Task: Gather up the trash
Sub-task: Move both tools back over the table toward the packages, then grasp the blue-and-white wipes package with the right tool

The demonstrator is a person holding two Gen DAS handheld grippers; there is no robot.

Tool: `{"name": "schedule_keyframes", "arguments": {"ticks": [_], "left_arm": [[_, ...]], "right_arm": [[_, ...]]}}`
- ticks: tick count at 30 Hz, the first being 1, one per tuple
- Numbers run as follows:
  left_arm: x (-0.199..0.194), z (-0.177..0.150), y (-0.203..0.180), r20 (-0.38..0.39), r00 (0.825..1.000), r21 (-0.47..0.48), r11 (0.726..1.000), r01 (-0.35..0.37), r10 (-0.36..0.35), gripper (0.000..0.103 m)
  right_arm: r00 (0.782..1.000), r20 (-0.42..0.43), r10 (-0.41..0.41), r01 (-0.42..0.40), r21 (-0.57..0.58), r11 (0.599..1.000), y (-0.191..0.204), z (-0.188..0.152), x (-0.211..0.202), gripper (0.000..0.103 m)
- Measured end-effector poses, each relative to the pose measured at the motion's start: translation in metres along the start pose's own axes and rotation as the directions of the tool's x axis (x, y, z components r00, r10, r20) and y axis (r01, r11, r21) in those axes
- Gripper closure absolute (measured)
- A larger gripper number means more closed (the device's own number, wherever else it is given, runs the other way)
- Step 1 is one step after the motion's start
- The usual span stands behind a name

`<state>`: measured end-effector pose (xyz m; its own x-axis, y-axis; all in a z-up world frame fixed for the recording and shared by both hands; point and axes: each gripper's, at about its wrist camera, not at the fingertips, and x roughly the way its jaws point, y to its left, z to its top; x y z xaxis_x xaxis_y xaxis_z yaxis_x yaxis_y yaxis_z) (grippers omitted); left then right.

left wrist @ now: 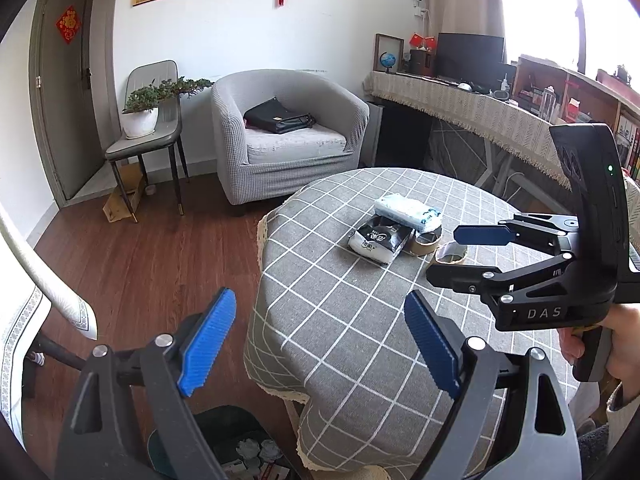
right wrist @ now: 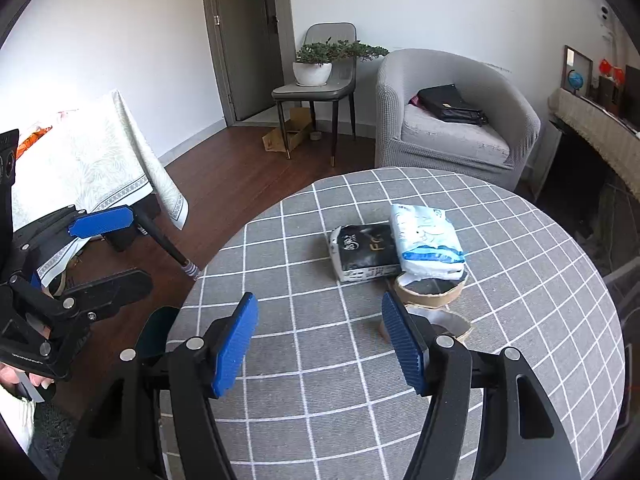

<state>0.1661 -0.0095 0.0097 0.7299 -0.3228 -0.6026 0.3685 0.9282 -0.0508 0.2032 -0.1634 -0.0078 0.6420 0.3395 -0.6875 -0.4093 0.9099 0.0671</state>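
On the round table with the grey checked cloth [left wrist: 344, 320] [right wrist: 304, 408] lie a black tissue pack [left wrist: 380, 240] [right wrist: 362, 254] and a white-and-blue pack [left wrist: 408, 210] [right wrist: 426, 236] that leans on it. Two brown cardboard tape rings [left wrist: 426, 242] [right wrist: 430, 294] sit just in front; the nearer ring [left wrist: 450, 254] [right wrist: 452, 326] is partly hidden behind my right finger. My left gripper [left wrist: 320, 344] [right wrist: 120, 252] is open over the table's left edge, nothing between its pads. My right gripper [right wrist: 320, 344] [left wrist: 460, 256] is open above the cloth, short of the rings.
A dark bin [left wrist: 240, 440] [right wrist: 156, 332] with crumpled paper stands on the floor under the table's left edge. Beyond are a grey armchair [left wrist: 280, 136] with a black bag, a chair with a potted plant [left wrist: 140, 120], a cloth-covered desk [left wrist: 460, 100] and a white-clothed table [right wrist: 92, 160].
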Motion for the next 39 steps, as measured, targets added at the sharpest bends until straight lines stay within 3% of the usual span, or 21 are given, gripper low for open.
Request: {"name": "schedule_keyframes", "arguments": {"ticks": [13,27,28,30,32,39], "left_arm": [[0.07,0.018,-0.021,-0.103,0.987,0.125,0.983,0.133,-0.121,0.013],[0.124,0.033,-0.041,-0.197,0.961,0.174,0.957,0.232,-0.197,0.012],[0.127,0.034,-0.042,-0.2,0.959,0.175,0.956,0.238,-0.202,0.012],[0.132,0.036,-0.045,-0.207,0.956,0.179,0.952,0.248,-0.21,0.012],[0.138,0.037,-0.047,-0.218,0.953,0.181,0.951,0.25,-0.209,0.012],[0.159,0.045,-0.054,-0.251,0.944,0.184,0.947,0.265,-0.215,0.014]], "right_arm": [[0.999,0.003,-0.035,0.035,0.088,0.995,-0.065,0.025,0.018,0.029],[0.997,-0.078,-0.017,0.025,0.1,0.995,-0.085,0.036,0.067,0.024],[0.996,-0.084,-0.01,0.019,0.098,0.995,-0.085,0.037,0.069,0.025],[0.994,-0.106,0.003,0.006,0.084,0.996,-0.086,0.038,0.073,0.042],[0.994,-0.109,0.016,-0.007,0.082,0.997,-0.088,0.039,0.075,0.051],[0.998,-0.054,0.043,-0.035,0.128,0.991,-0.11,0.046,0.061,0.051]]}}
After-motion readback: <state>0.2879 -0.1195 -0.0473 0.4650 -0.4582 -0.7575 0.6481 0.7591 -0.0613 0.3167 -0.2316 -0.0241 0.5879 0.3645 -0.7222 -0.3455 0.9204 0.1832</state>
